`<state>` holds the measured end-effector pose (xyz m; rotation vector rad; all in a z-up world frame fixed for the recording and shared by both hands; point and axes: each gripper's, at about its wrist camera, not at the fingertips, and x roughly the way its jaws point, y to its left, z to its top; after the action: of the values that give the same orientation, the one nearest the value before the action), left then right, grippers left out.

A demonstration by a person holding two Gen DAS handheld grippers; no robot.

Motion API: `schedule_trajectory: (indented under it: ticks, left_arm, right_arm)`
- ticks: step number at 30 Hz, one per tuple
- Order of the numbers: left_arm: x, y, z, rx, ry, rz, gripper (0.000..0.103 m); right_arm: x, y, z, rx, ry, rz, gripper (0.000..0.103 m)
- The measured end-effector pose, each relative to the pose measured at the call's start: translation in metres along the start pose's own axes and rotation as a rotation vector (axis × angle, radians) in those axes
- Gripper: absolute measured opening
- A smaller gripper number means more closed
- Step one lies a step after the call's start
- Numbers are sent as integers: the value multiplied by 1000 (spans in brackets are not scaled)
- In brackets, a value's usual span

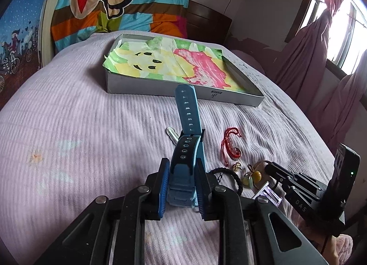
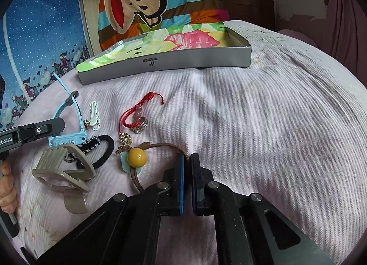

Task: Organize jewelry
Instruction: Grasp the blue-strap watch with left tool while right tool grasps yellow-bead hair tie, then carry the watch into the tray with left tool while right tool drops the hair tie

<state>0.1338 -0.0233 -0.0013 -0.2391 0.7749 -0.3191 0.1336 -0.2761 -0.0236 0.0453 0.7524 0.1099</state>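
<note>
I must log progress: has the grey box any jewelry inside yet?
None visible. The grey box shows only its colourful paper lining; the red bracelet lies outside, on the bed.

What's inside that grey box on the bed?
The grey box holds only a crumpled colourful paper with a cartoon print, lining its floor. No jewelry shows on it. Anything beneath the paper is covered.

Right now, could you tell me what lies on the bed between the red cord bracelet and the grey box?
Nothing: the stretch of bedspread between the red cord bracelet and the grey box is bare, as the right wrist view shows.
</note>
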Motion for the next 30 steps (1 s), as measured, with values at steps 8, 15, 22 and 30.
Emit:
schedule_trajectory:
  ticks: [8,15,22,30]
  left_arm:
    - [-2,-8,18,-14,-21,9,20]
    - [-5,-14,55,-30,-94,2,20]
    - [8,-8,101,-55,-177,31,20]
    - [39,13,131,-84,-196,54,20]
  right_arm:
    - [-25,2,18,-7,-123,32,4]
    - [-26,-6,50,35,-198,85,4]
    - [-20,-10,102,75,-276,159,2]
    - [21,-8,146,93,-289,253,2]
